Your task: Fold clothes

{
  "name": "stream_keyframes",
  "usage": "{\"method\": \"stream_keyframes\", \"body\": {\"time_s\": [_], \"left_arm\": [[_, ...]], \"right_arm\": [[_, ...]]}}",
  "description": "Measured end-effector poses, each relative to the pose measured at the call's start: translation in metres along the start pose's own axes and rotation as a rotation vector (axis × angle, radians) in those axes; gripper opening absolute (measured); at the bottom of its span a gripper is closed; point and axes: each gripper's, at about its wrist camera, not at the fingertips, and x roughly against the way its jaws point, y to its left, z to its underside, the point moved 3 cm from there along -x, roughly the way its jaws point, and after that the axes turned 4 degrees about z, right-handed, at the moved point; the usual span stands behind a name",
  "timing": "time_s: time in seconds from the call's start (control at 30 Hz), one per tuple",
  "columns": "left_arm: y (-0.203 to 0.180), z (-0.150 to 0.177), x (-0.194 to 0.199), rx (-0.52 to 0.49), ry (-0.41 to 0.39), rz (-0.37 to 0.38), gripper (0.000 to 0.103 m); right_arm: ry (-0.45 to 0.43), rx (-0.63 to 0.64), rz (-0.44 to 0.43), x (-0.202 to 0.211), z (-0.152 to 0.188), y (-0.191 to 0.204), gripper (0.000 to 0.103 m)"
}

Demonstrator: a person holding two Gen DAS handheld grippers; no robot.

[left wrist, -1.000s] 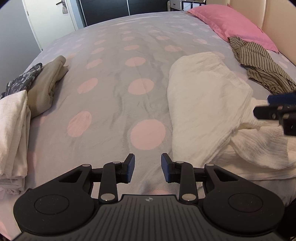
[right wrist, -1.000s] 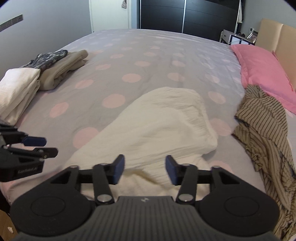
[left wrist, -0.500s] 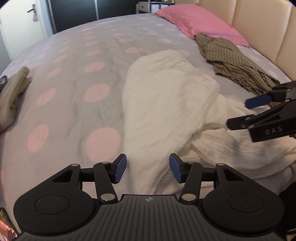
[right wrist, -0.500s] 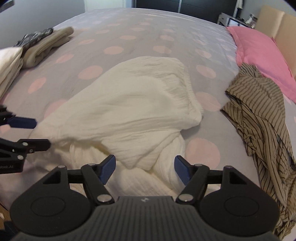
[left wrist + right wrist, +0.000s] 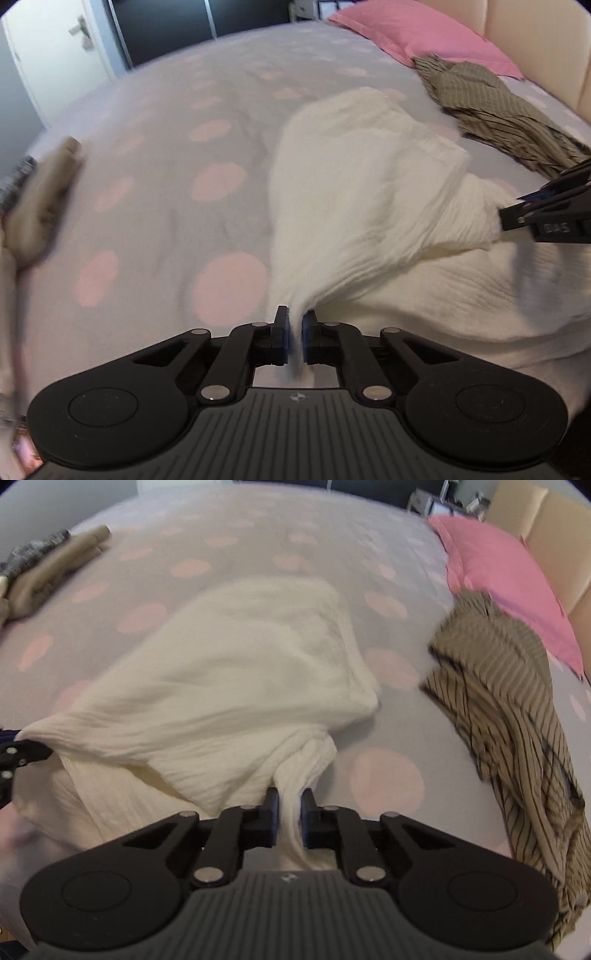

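Note:
A cream crinkled garment (image 5: 369, 177) lies spread on the bed, also in the right wrist view (image 5: 240, 672). My left gripper (image 5: 294, 332) is shut on its near left edge. My right gripper (image 5: 289, 812) is shut on a bunched fold at its near right side. Each gripper shows in the other's view: the right one at the right edge (image 5: 546, 218), the left one at the left edge (image 5: 14, 757). The cloth is pulled taut between them.
A striped olive garment (image 5: 509, 709) lies crumpled to the right, beside a pink pillow (image 5: 506, 579). Folded clothes (image 5: 48, 568) are stacked at the bed's left side. The grey sheet with pink dots (image 5: 177, 184) covers the bed. A beige headboard (image 5: 535, 40) stands at the far right.
Both grippers were open above the garment. They have moved down and shut on its near edge, left and right, and the cloth is now lifted and stretched.

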Motion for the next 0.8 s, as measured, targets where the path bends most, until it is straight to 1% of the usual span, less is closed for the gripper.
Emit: {"method": "stream_keyframes", "body": {"time_s": [0.1, 0.17, 0.23, 0.27, 0.3, 0.33, 0.37, 0.43, 0.53, 0.6, 0.63, 0.67, 0.7, 0.73, 0.77, 0.8], "left_arm": [[0.017, -0.007, 0.014, 0.071, -0.042, -0.066, 0.003], [0.035, -0.011, 0.026, 0.114, -0.081, -0.14, 0.003], [0.056, -0.015, 0.038, 0.16, -0.112, -0.213, 0.003], [0.067, -0.017, 0.045, 0.184, -0.122, -0.243, 0.003], [0.076, -0.018, 0.048, 0.202, -0.117, -0.255, 0.003], [0.084, -0.018, 0.051, 0.219, -0.108, -0.262, 0.003], [0.092, -0.018, 0.054, 0.236, -0.099, -0.27, 0.003], [0.097, -0.015, 0.05, 0.216, -0.045, -0.256, 0.003], [0.095, -0.006, 0.043, 0.18, 0.023, -0.252, 0.004], [0.092, 0.002, 0.038, 0.156, 0.062, -0.257, 0.006], [0.09, 0.006, 0.036, 0.144, 0.081, -0.26, 0.009], [0.088, 0.006, 0.039, 0.132, 0.074, -0.263, 0.016], [0.086, 0.007, 0.043, 0.121, 0.061, -0.265, 0.02], [0.084, 0.007, 0.047, 0.11, 0.048, -0.267, 0.028], [0.081, 0.006, 0.051, 0.107, 0.038, -0.254, 0.033], [0.079, 0.006, 0.055, 0.105, 0.027, -0.236, 0.034]], "right_arm": [[-0.094, 0.004, -0.066, 0.021, -0.015, 0.016, 0.012], [-0.16, 0.015, -0.132, 0.038, -0.025, 0.031, 0.012], [-0.239, 0.045, -0.218, 0.06, -0.032, 0.049, 0.012], [-0.278, 0.064, -0.266, 0.071, -0.035, 0.059, 0.012], [-0.308, 0.085, -0.31, 0.08, -0.037, 0.069, 0.012], [-0.322, 0.11, -0.336, 0.086, -0.037, 0.078, 0.012], [-0.324, 0.137, -0.346, 0.088, -0.037, 0.086, 0.012], [-0.314, 0.187, -0.36, 0.09, -0.035, 0.102, 0.012], [-0.225, 0.236, -0.351, 0.075, -0.029, 0.116, 0.012], [-0.163, 0.261, -0.362, 0.064, -0.019, 0.123, 0.012], [-0.138, 0.282, -0.369, 0.06, -0.014, 0.126, 0.012], [-0.123, 0.309, -0.371, 0.057, -0.008, 0.13, 0.012], [-0.112, 0.334, -0.37, 0.055, -0.003, 0.133, 0.012], [-0.1, 0.356, -0.373, 0.054, 0.002, 0.137, 0.012], [-0.087, 0.375, -0.382, 0.054, 0.007, 0.141, 0.012], [-0.076, 0.396, -0.392, 0.054, 0.012, 0.144, 0.012]]}}
